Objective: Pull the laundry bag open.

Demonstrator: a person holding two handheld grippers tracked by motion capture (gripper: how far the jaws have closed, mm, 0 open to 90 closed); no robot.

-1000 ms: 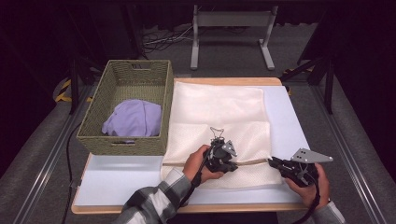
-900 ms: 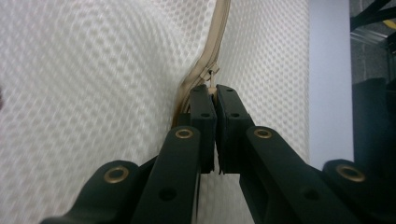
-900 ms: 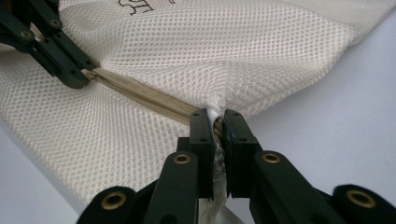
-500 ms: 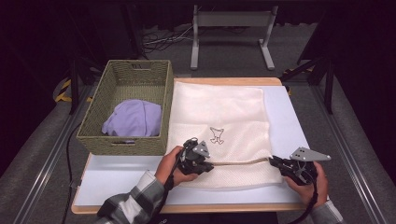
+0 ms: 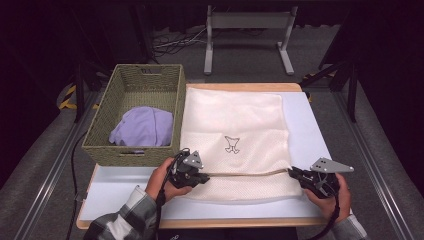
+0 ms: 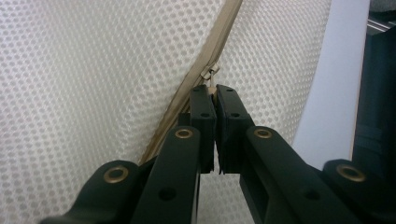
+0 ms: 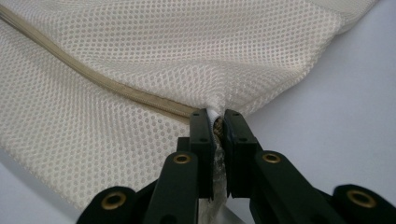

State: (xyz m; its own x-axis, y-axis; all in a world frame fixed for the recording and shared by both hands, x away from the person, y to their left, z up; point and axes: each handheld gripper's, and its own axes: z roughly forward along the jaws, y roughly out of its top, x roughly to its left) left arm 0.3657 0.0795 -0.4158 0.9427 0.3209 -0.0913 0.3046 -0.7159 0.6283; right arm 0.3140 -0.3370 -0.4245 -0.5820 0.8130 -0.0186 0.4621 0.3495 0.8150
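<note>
Item: mesh laundry bag (image 5: 235, 125), cream, flat on table (image 5: 310, 125), right of basket (image 5: 105, 140). Likely light, limp, stretchy; bunches when tugged.
Zipper (image 5: 245, 174) along near edge.
Left gripper (image 6: 214, 88): clamped on zipper pull (image 6: 210, 73).
Right gripper (image 7: 218, 116): pinching near-right bag corner.
Hold points: pull tab, corner seam.

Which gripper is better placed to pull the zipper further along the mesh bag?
Left: the left gripper is shut on the zipper pull, while the right gripper only pinches the mesh bag at its corner.
</note>
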